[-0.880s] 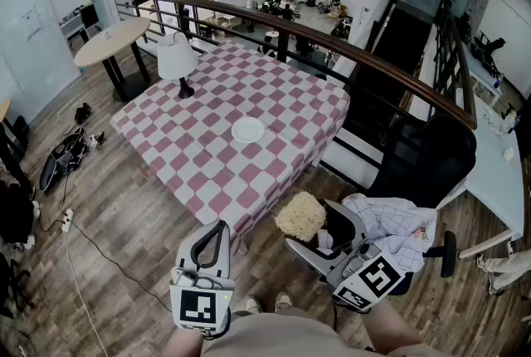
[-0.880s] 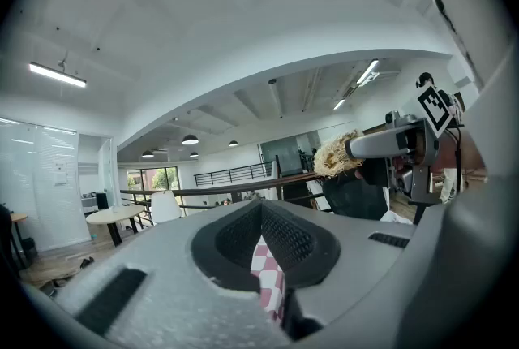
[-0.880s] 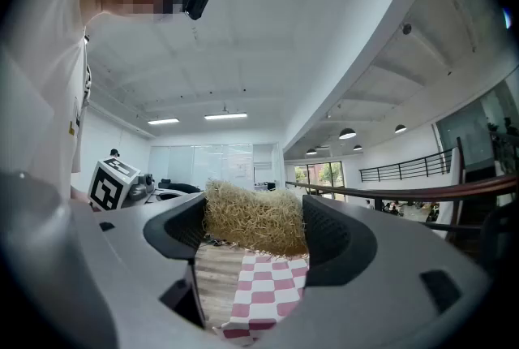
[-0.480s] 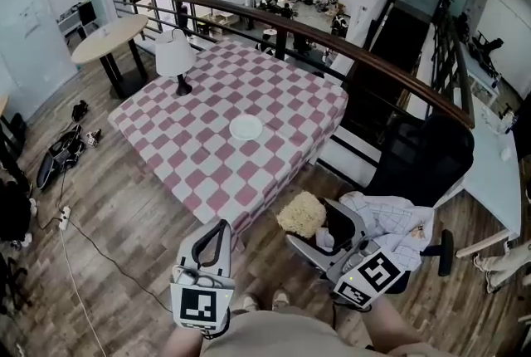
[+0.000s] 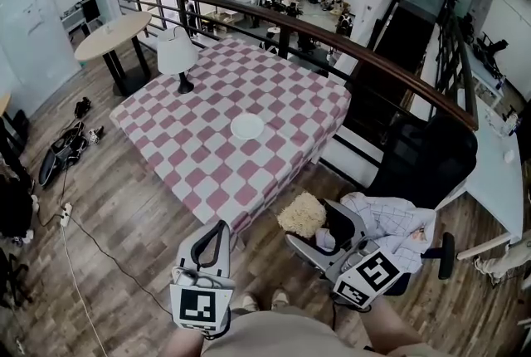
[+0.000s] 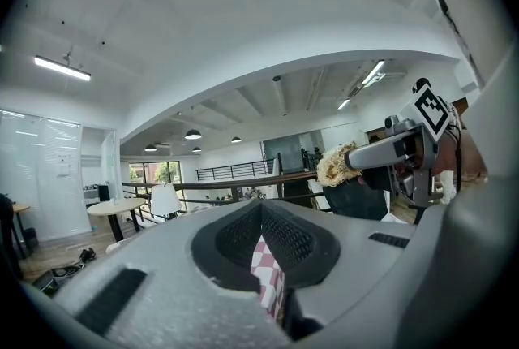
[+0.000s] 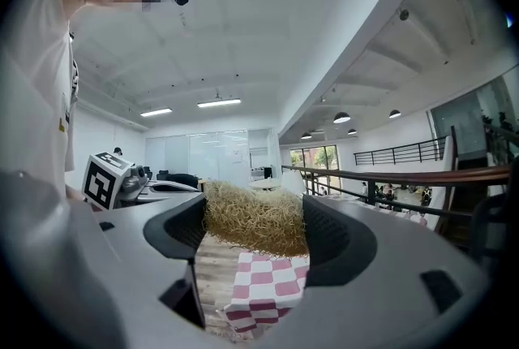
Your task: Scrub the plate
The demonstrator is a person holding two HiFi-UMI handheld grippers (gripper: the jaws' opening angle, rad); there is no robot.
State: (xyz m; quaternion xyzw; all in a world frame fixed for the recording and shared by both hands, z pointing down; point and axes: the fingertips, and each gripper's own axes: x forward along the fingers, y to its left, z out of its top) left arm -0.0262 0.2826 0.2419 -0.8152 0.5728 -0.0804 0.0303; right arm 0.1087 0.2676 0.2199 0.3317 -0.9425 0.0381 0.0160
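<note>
Plate: the white plate (image 5: 247, 126) lies flat near the middle of the table (image 5: 207, 152), on the red-and-white checked cloth. It is well apart from both of your grippers.
Left gripper: your left gripper (image 6: 261, 213) hangs low and close to your body, short of the table's near corner. Its pads are pressed together at the tips. Nothing is between them, and only a sliver of checked cloth shows through the slit lower down.
Right gripper: your right gripper (image 7: 253, 230) pinches a straw-coloured scrubber (image 5: 300, 214), a shaggy bundle squeezed between the two dark pads and bulging out above them. It sits to the right of the table's near corner, over the wooden floor (image 5: 124, 206).
Spacing: the two grippers are side by side and apart from each other, both on the near side of the table.
Table surroundings: a white-shaded lamp (image 5: 177, 56) stands upright on the far left part of the cloth, well apart from the plate. A curved dark railing (image 5: 332, 48) runs past the far side of the table. A round table (image 5: 112, 33) stands at the far left.
Right side: a black office chair (image 5: 423, 156) stands to the right of the table, with a pale checked garment (image 5: 390, 222) just beside your right gripper.
Change from the earlier frames: very little. The plate stays where it was on the cloth, untouched. Both grippers keep the same low places, and the scrubber remains clamped. The whole scene only drifts a touch within your head view.
</note>
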